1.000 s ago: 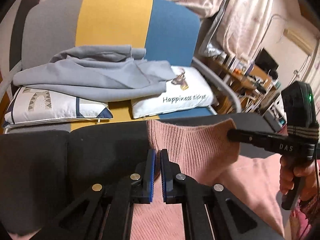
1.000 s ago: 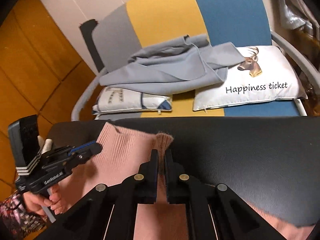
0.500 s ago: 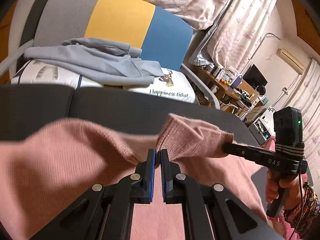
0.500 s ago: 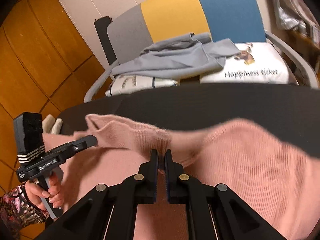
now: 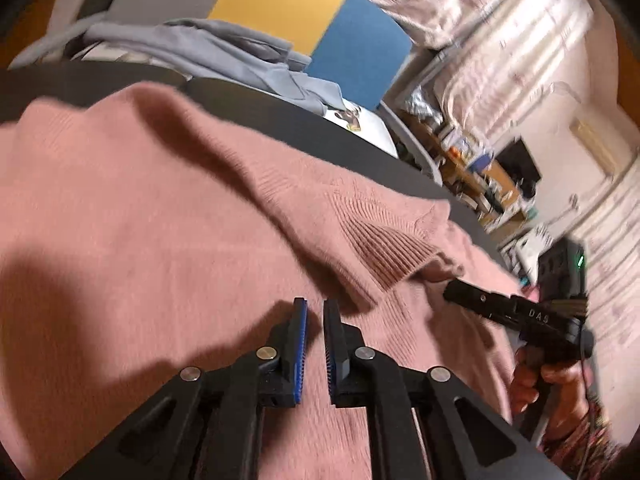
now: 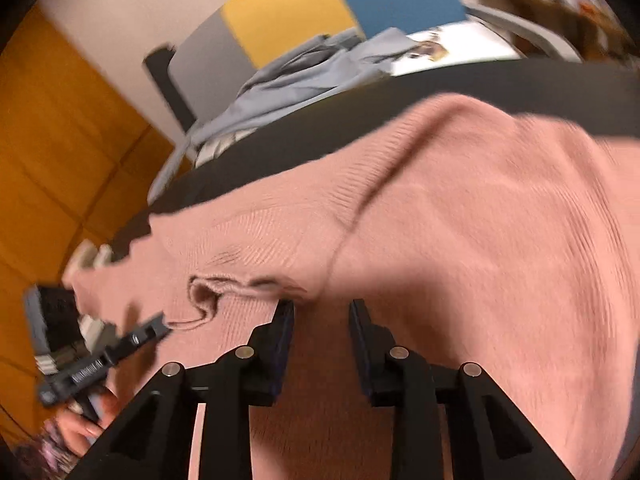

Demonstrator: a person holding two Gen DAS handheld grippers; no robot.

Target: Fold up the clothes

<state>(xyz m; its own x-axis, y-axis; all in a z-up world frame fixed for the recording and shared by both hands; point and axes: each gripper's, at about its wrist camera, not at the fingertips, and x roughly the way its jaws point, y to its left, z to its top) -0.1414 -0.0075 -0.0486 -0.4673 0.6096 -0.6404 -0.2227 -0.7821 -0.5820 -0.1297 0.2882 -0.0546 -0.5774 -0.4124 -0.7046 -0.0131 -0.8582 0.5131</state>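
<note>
The pink sweater [image 5: 168, 216] covers most of the black bench [image 5: 360, 148], its folded, ribbed hem raised as a ridge across the middle. Only a bare strip along the bench's far edge is free. Beyond that edge the chair [image 6: 288, 12] blocks the way, piled with a grey garment [image 6: 304, 72] and a white cushion [image 6: 440, 50]. Past the bench's right edge, cluttered shelves [image 5: 480, 168] crowd close.

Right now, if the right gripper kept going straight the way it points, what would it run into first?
Most likely the pink sweater. The right gripper has just been opening its jaws, with nothing pinched between them, and it points down at the knit spread over the dark table. The folded ribbed edge looks nearest, though blur makes depth uncertain.
</note>
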